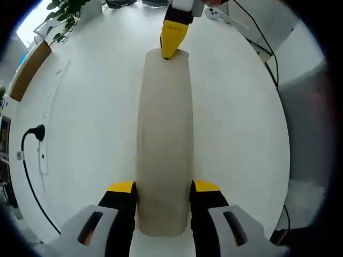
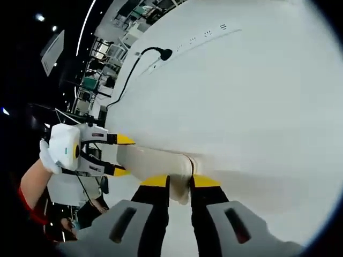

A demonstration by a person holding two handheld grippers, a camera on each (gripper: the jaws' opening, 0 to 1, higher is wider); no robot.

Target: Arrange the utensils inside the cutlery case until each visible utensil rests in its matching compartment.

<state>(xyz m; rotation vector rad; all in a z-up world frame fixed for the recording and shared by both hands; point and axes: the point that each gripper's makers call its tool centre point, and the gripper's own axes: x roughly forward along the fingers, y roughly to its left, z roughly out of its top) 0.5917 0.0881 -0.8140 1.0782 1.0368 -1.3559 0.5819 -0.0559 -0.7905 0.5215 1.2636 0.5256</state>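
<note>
**Opening the closed cutlery case from both ends**

Largest first: a white round table [image 1: 80, 134] carries everything; a black cable [image 1: 29, 166] and plug lie near its edge, well apart from the work. A potted plant [image 1: 64, 16] stands at the far side.

The cutlery case [image 1: 163, 139], a long pale beige box, lies on the table and appears closed; no utensils or compartments are seen.

The left gripper [image 1: 163, 187] is closed across one short end of the case, a yellow-tipped jaw pressed on each long side. In the right gripper view it is seen again [image 2: 126, 155], held in a white-gloved hand [image 2: 48, 152].

The right gripper [image 2: 179, 182] is pinched on the opposite end of the case, its jaws nearly together over what looks like a thin edge or lid lip; in the left gripper view its yellow tip [image 1: 172, 38] touches the far end.

Judgement: the lid is to be freed. The body should be kept clamped flat by the left gripper while the far end is lifted or drawn slowly, so the case is not dragged or tipped.
</note>
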